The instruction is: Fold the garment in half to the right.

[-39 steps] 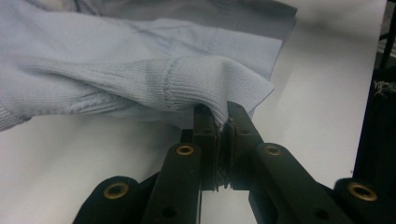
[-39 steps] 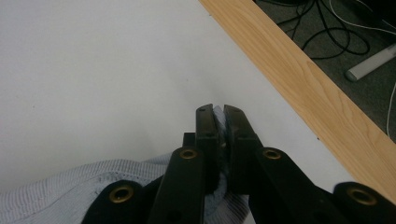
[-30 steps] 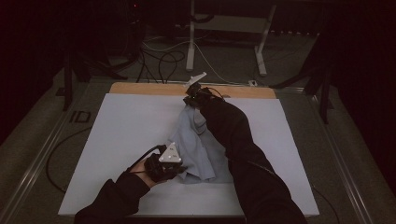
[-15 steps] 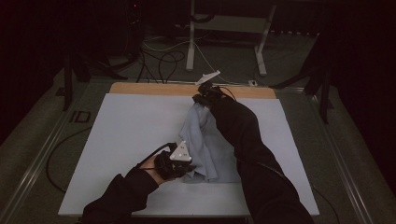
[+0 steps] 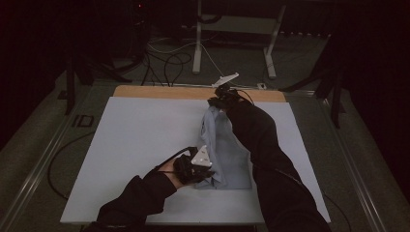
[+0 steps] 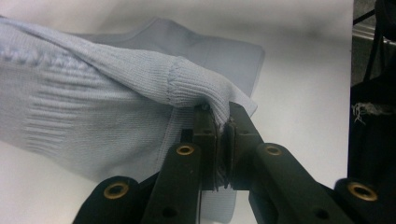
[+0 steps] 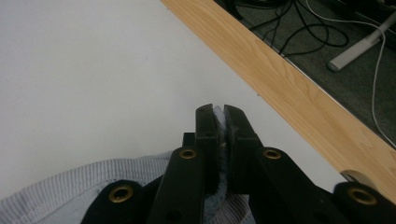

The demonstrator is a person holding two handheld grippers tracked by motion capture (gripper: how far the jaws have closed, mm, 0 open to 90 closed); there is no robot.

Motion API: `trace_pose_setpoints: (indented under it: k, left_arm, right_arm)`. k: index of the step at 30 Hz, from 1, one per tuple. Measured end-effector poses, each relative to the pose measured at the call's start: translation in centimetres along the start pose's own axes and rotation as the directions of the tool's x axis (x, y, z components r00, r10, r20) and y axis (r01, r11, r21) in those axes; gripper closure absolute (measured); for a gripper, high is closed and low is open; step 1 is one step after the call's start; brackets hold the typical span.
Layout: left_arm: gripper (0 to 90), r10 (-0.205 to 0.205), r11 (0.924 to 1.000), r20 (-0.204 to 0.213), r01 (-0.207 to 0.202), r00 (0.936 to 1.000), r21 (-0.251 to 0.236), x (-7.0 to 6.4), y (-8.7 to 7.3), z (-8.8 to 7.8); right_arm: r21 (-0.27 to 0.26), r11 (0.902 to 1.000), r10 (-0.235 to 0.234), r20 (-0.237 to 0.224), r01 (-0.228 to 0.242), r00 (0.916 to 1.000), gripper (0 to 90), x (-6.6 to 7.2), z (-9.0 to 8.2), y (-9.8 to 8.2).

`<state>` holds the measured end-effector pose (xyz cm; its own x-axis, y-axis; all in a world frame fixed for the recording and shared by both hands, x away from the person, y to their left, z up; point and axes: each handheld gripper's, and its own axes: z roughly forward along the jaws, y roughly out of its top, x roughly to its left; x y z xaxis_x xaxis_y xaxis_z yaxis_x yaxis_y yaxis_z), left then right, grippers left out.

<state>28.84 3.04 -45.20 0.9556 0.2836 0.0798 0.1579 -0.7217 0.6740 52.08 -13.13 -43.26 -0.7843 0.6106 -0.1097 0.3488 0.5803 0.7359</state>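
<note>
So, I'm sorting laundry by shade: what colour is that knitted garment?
Pale blue knitted garment, with ribbed bands; the left gripper view shows it best.

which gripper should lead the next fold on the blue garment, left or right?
Probably left. The left gripper pinches the light-blue garment at its near end; the right gripper clamps its far end near the wooden strip.

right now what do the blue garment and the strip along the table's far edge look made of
Garment: soft knitted fabric, probably cotton or a blend; matte, with visible ribbing and knit stitches at the cuff. Far strip: wood or wood-look laminate, pale tan with grain lines and a smooth finish.
</note>
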Motion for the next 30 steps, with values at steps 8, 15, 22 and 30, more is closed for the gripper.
trace_pose_setpoints:
  k: [8, 15, 22, 30]
  left_arm:
    - [85.7, 0.033, 0.9993, 0.017, -0.033, 0.9993, 0.016, -0.6, 1.6, 2.0]
    - [85.2, 0.058, 0.9974, 0.024, -0.059, 0.998, 0.041, -1.0, 2.5, 3.8]
    - [84.8, 0.061, 0.9961, 0.032, -0.063, 0.9976, 0.062, -1.2, 3.1, 5.5]
    - [82.3, 0.063, 0.995, 0.061, -0.067, 0.9962, 0.074, -1.3, 3.5, 6.6]
  right_arm:
    - [-0.008, 0.9995, 0.032, -0.011, -0.032, 0.9994, 86.0, -1.1, -0.5, -0.9]
    - [0.0, 0.9983, 0.058, -0.014, -0.058, 0.9982, 85.1, -1.9, -0.6, -2.0]
    - [0.001, 0.9975, 0.071, -0.011, -0.071, 0.9974, 84.9, -2.6, -1.0, -2.7]
    - [-0.009, 0.9951, 0.098, -0.015, -0.098, 0.9951, 67.3, -3.1, -1.2, -3.4]
